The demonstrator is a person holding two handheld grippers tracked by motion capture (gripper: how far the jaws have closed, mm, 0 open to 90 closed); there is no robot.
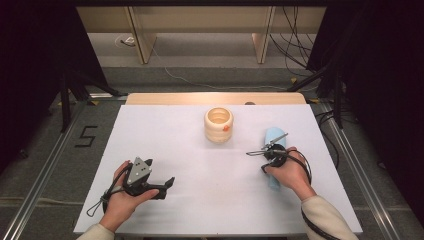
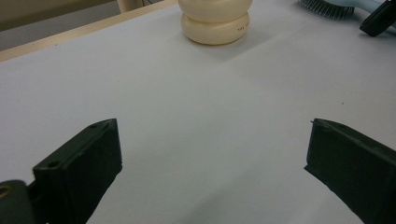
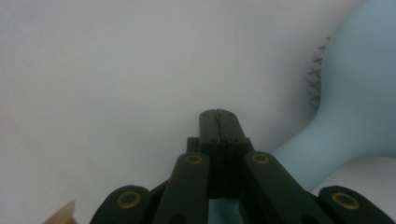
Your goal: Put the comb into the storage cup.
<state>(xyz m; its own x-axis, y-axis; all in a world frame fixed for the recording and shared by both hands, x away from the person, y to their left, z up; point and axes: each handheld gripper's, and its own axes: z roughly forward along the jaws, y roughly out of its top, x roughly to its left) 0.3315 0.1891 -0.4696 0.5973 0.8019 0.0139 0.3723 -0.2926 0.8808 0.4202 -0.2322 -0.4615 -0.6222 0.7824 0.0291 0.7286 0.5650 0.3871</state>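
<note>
While the left hand-held gripper [image 1: 167, 184] rests wide open, the right hand-held gripper [image 3: 219, 114] — jaws shut, empty — hovers over the blue hairbrush [image 3: 359, 102].

Pale blue hairbrush [image 1: 272, 137] lies flat on the white table [image 1: 200, 200], near its right edge, about midway between the far and near edges. Head points toward the far edge, handle toward the near edge. Dark bristles [image 2: 324, 7] show along the head's rim, next to the tabletop; smooth blue back [image 3: 355, 93] faces up. Handle largely hidden under a hand.
</note>
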